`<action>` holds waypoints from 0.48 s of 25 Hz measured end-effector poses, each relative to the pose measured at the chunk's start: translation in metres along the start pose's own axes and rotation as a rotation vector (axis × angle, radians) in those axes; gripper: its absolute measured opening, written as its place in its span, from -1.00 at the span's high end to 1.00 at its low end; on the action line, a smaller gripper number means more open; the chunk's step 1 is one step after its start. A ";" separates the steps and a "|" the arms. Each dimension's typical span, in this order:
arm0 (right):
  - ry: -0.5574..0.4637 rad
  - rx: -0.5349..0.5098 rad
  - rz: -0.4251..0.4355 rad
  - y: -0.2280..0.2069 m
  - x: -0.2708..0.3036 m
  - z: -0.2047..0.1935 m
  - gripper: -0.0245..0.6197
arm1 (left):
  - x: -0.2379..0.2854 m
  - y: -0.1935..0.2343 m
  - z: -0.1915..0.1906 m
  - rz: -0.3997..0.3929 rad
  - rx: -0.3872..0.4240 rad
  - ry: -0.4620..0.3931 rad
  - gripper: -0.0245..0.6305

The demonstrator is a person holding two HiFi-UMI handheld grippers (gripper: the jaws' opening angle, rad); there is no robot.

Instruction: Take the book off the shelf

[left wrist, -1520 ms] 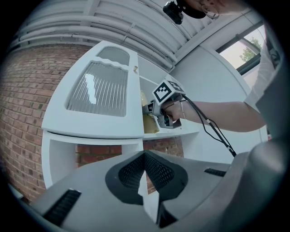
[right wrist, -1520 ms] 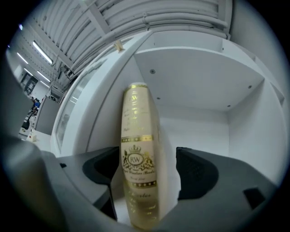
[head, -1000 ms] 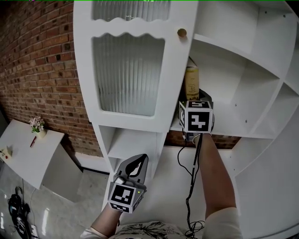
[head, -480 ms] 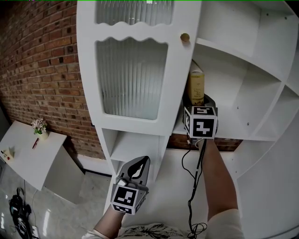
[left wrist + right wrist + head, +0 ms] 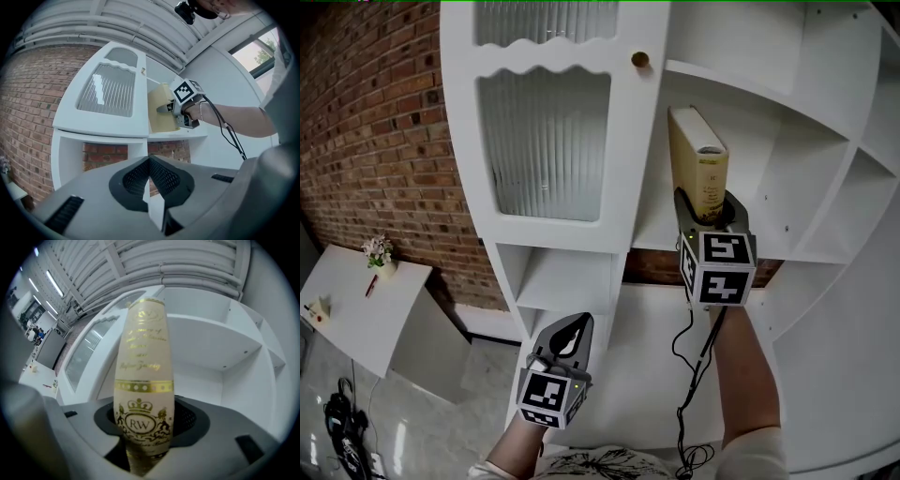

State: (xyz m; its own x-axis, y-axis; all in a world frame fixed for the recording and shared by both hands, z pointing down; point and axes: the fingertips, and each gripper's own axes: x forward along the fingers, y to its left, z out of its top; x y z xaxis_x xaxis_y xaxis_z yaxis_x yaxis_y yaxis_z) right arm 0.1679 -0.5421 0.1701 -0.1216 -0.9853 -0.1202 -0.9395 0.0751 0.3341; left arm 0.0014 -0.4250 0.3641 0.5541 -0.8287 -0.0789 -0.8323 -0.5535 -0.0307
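The book [image 5: 698, 169] is cream-coloured with gold lettering and a crowned crest on its spine. It stands upright at the mouth of an open compartment of the white shelf unit [image 5: 787, 141], with its lower end clamped between the jaws of the right gripper [image 5: 710, 214]. From the right gripper view the spine [image 5: 143, 380] fills the gap between the two dark pads, which press on it from either side. Whether the bottom edge touches the shelf board [image 5: 652, 246] under it, I cannot tell; seen from the left gripper view it sits at or just above that board.

Just to the book's left is the edge of a cabinet door [image 5: 546, 141] with ribbed glass, and the door's round knob [image 5: 639, 59] sits above and left of the book's top. Another board runs close overhead. To the right the compartment lies open as far as an upright divider.

A black cable [image 5: 694, 370] hangs from the right gripper along the person's forearm.

The left gripper [image 5: 572, 336] hangs low and well apart from the book, in front of the lower shelves. Its jaws are closed together with nothing between them.

A brick wall [image 5: 375, 141] runs behind the unit. Down at the left stands a small white table [image 5: 347, 314] with a little pot of flowers [image 5: 375, 251] on it.
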 end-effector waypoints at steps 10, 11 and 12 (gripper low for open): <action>-0.050 0.038 0.039 -0.006 -0.094 0.000 0.22 | -0.031 -0.041 0.006 -0.003 0.007 -0.003 0.89; -0.051 0.047 0.045 -0.006 -0.104 -0.003 0.22 | -0.035 -0.046 0.007 -0.002 0.007 -0.004 0.89; -0.049 0.055 0.050 -0.006 -0.114 -0.006 0.22 | -0.039 -0.051 0.009 -0.001 0.010 -0.006 0.89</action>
State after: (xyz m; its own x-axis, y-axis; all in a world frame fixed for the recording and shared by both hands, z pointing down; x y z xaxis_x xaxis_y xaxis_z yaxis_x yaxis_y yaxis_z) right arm 0.1898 -0.4308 0.1873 -0.1836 -0.9713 -0.1509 -0.9477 0.1342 0.2896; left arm 0.0217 -0.3639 0.3601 0.5548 -0.8277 -0.0847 -0.8319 -0.5534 -0.0407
